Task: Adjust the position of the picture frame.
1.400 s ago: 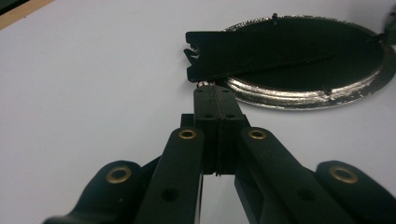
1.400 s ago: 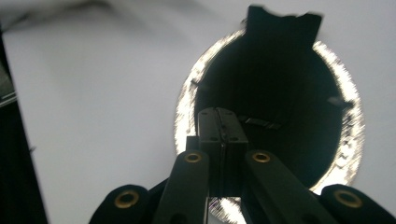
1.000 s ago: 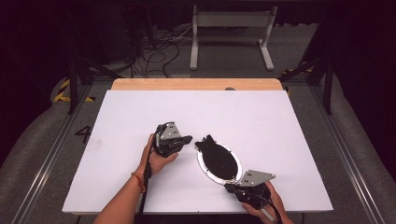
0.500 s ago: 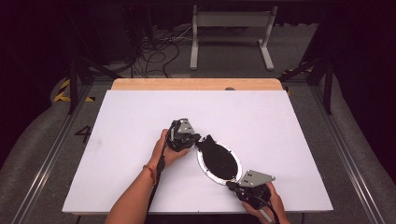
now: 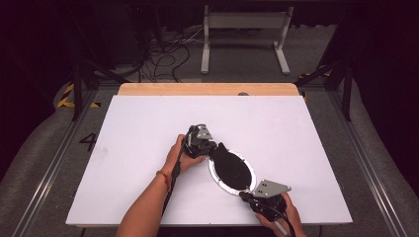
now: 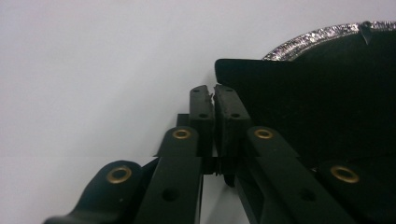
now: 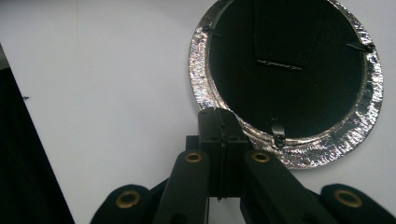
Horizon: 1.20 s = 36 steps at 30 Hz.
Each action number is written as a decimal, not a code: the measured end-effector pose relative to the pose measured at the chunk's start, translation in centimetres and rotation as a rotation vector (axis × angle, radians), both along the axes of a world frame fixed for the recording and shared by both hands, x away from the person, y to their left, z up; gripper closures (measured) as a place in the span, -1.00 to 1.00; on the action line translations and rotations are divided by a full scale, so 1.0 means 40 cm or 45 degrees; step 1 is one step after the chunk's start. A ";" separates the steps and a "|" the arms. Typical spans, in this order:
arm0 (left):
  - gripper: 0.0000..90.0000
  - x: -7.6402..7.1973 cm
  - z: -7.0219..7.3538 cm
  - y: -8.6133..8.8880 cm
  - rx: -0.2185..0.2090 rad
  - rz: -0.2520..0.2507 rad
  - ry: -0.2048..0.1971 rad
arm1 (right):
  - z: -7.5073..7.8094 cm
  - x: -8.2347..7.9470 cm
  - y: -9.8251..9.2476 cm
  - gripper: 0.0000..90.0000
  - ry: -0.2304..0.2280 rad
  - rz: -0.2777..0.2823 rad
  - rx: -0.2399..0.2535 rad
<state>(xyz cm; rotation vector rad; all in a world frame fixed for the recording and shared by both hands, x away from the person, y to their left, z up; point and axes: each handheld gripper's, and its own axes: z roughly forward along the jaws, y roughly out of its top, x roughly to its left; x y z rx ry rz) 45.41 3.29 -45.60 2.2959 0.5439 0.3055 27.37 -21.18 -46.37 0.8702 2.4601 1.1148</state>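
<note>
A round black disc with a crinkled silver rim (image 5: 231,170) lies flat on the white table (image 5: 148,128). It looks like the back of a frame, with a black flap (image 7: 282,32) on it. My left gripper (image 5: 213,147) is at the disc's far-left end. In the left gripper view it (image 6: 214,93) is shut, its tips right beside the corner of the black flap (image 6: 289,93), with nothing seen between them. My right gripper (image 5: 245,195) is at the disc's near-right edge; in the right gripper view it (image 7: 219,114) is shut on the silver rim (image 7: 299,154).
The white table has a wooden strip (image 5: 207,89) along its far edge. Beyond it are a dark floor with cables (image 5: 168,54) and a grey stand (image 5: 244,29). Metal rails (image 5: 64,148) run along both sides of the table.
My left gripper has moved right across the table, from a gap away to the disc's far-left end. The right gripper and the disc have kept still.
</note>
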 end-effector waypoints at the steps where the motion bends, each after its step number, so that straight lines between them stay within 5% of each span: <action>1: 1.00 0.000 0.000 0.001 -0.004 -0.002 0.006 | 0.000 0.000 0.000 1.00 -0.003 0.000 -0.001; 8: 1.00 -0.006 0.002 0.027 -0.009 -0.017 0.071 | 0.002 0.007 -0.009 1.00 -0.010 -0.011 -0.014; 27: 1.00 -0.074 0.002 0.126 -0.027 0.001 0.095 | 0.006 0.080 -0.036 1.00 0.004 -0.135 -0.015; 30: 1.00 -0.088 -0.001 0.138 0.040 -0.007 0.096 | 0.009 0.100 -0.038 1.00 0.004 -0.164 -0.023; 36: 1.00 -0.101 0.002 0.151 0.059 -0.030 0.075 | 0.011 0.137 -0.041 1.00 -0.026 -0.171 -0.062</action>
